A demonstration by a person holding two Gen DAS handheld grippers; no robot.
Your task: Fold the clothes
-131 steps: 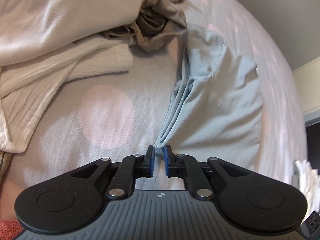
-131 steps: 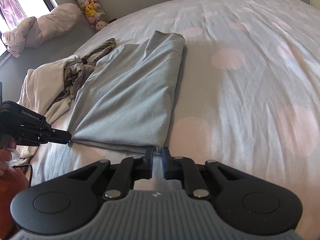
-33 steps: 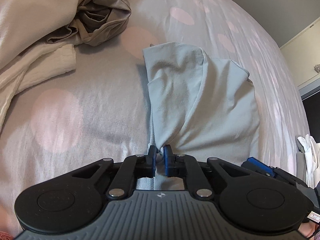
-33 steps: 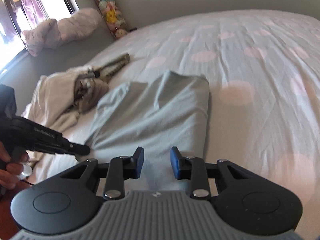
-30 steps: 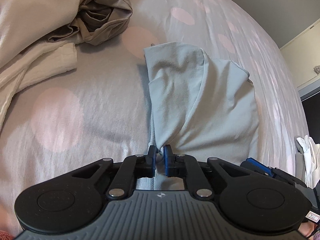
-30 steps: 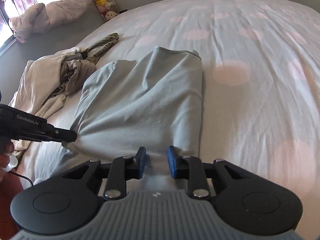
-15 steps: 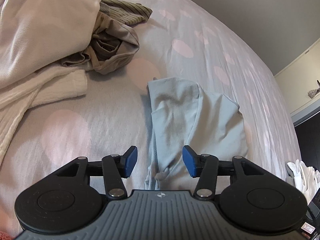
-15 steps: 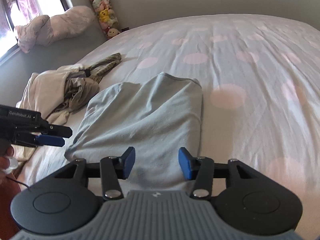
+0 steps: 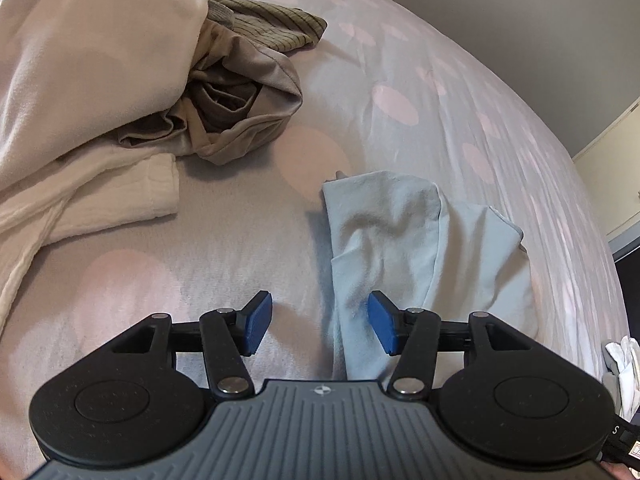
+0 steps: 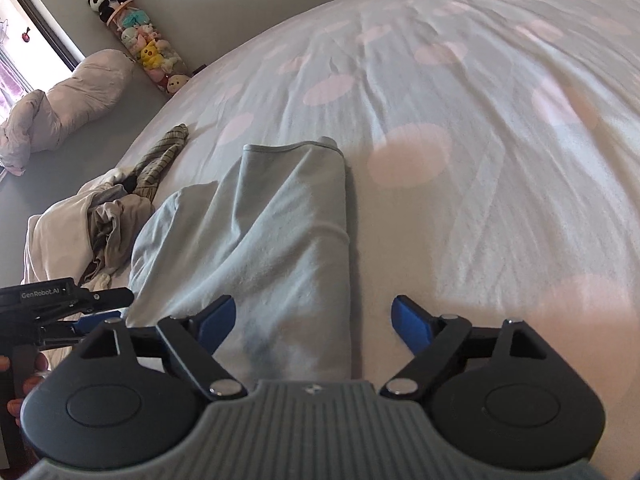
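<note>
Left wrist: beige clothes pile (image 9: 92, 92) beside folded blue garment (image 9: 420, 248).

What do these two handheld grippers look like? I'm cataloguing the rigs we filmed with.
Both match: the left gripper and right gripper have blue pads on black linkage arms with silver pivot pins, two round black discs, and a ribbed grey body bearing a small round emblem. Seen from the right wrist, the left gripper's black side reads "GenRobot.AI" in white.

both tongs (image 9: 320, 322) (image 10: 314, 322) opening, pale blue garment (image 9: 404, 240) released.
</note>
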